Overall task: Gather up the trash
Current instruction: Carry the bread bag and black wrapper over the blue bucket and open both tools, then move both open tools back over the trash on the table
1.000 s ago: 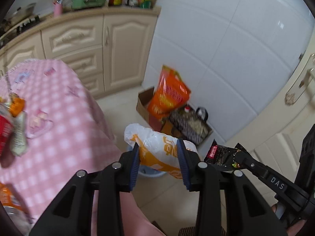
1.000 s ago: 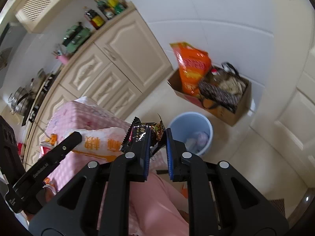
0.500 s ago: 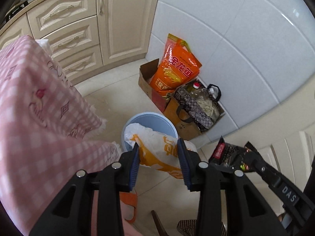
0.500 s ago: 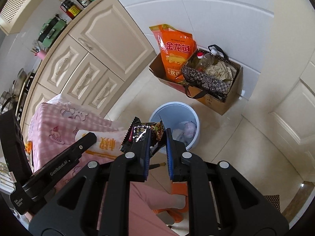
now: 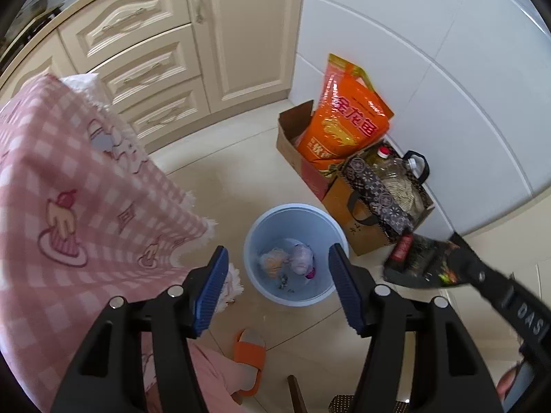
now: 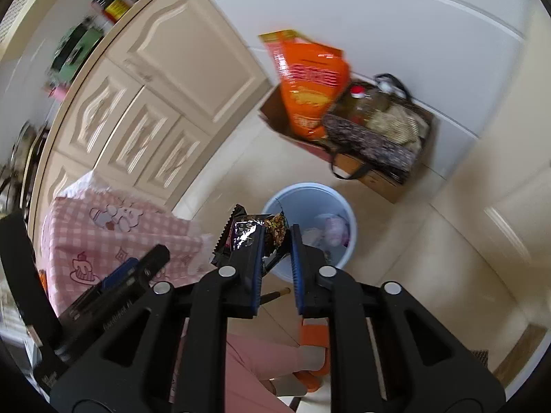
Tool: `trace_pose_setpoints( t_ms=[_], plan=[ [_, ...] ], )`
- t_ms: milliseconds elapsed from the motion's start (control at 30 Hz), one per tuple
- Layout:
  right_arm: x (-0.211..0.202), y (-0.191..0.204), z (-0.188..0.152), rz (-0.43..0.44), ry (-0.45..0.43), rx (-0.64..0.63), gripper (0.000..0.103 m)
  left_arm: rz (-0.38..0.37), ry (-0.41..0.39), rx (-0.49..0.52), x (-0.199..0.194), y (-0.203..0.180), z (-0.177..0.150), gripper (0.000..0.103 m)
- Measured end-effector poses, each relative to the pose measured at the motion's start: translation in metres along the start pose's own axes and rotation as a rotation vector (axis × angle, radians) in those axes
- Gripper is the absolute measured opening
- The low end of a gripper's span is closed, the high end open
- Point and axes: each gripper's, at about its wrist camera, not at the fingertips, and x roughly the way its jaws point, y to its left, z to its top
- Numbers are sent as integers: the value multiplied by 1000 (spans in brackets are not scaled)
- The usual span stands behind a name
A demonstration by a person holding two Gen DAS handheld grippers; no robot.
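Note:
A light blue bin (image 5: 296,208) stands on the floor right under my left gripper (image 5: 279,251). Its jaws are opening, with nothing between them. An orange and white bag (image 5: 273,261) lies crumpled inside the bin beside a pale purple wad (image 5: 303,258). My right gripper (image 6: 277,230) hovers just short of the bin (image 6: 310,186), with a dark, shiny snack wrapper (image 6: 255,230) pinched between its pads. Its jaws are starting to open. The left wrist view shows the wrapper (image 5: 416,261) to the right of the bin.
A table under a pink checked cloth (image 5: 69,189) reaches close to the bin's left side. Behind the bin a cardboard box (image 5: 289,134) holds an orange sack (image 5: 344,124) and a patterned bag (image 5: 378,192) against the white wall. A person's orange slipper (image 5: 249,354) is below me.
My left gripper opened and the orange and white bag dropped into the bin. Both grippers moved down and in towards the bin. The dark wrapper stays in the right gripper.

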Motion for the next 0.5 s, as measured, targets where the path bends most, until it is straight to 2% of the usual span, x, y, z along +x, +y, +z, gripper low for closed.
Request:
trace_pose_setpoints(
  t_ms=[33, 67, 100, 200, 500],
  plan=[
    [0, 4, 2, -8, -4, -15, 29, 5, -1, -7, -2, 2, -1, 60],
    [-1, 7, 4, -13, -16, -25, 49, 5, -5, -11, -4, 5, -2, 60],
    [-5, 10, 4, -7, -43, -37, 56, 6, -7, -13, -6, 7, -3, 61],
    [-10, 18, 4, -16, -63, -74, 56, 14, -20, -17, -10, 12, -6, 61],
    [-18, 11, -8, -21, -65, -61, 56, 4, -45, 6, -26, 12, -16, 61]
  ],
)
